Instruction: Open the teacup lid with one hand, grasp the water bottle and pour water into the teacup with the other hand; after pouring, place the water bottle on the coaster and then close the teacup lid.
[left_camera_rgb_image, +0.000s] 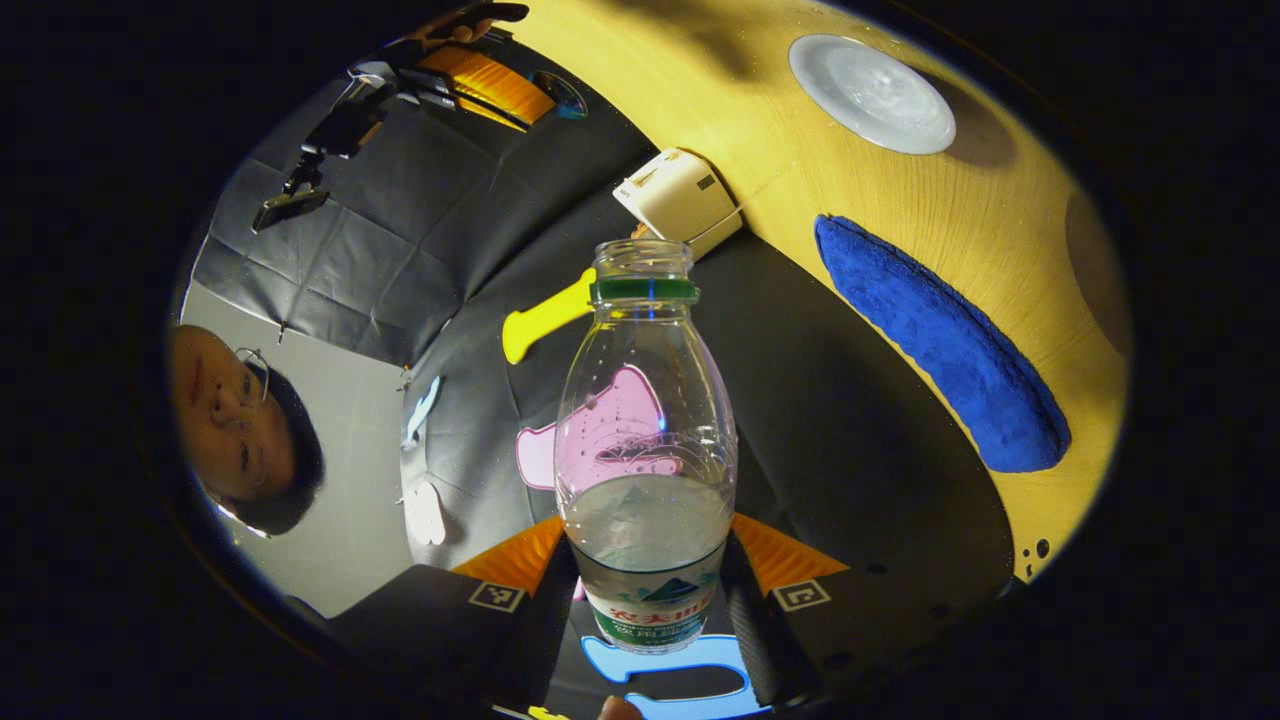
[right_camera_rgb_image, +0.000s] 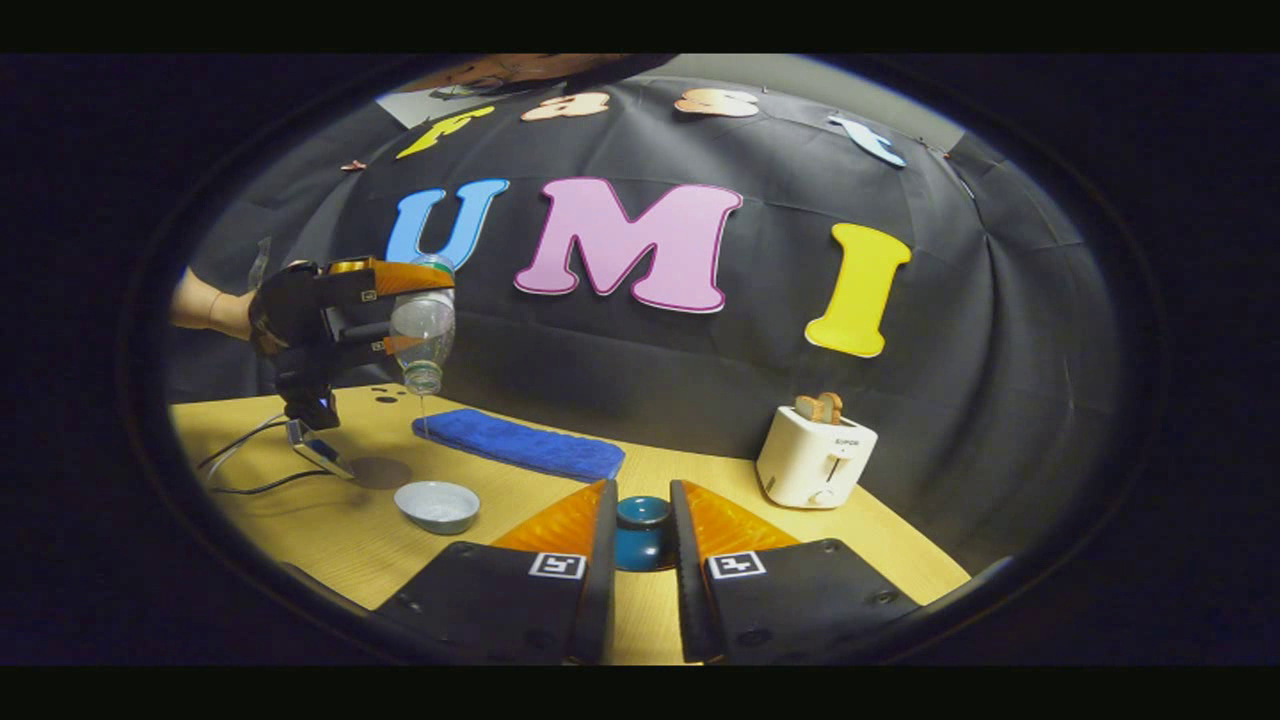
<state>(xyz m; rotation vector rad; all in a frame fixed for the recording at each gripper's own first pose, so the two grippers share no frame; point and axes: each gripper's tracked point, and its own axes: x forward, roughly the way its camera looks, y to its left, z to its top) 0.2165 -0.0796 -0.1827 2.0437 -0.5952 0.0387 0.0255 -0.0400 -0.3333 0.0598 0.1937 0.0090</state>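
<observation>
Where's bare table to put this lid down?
Bare wood lies between the blue cloth and the toaster. Around the white cup it is crowded: cables, and the left gripper tipping the water bottle above.

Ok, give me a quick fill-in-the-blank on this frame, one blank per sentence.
1. The left tool is shut on the water bottle, whose mouth points ____ in the right gripper view.
2. The teal lid sits between the right tool's two ____.
3. The towel on the table is ____.
4. The toaster is ____.

Missing words: down; fingers; blue; white.
</observation>
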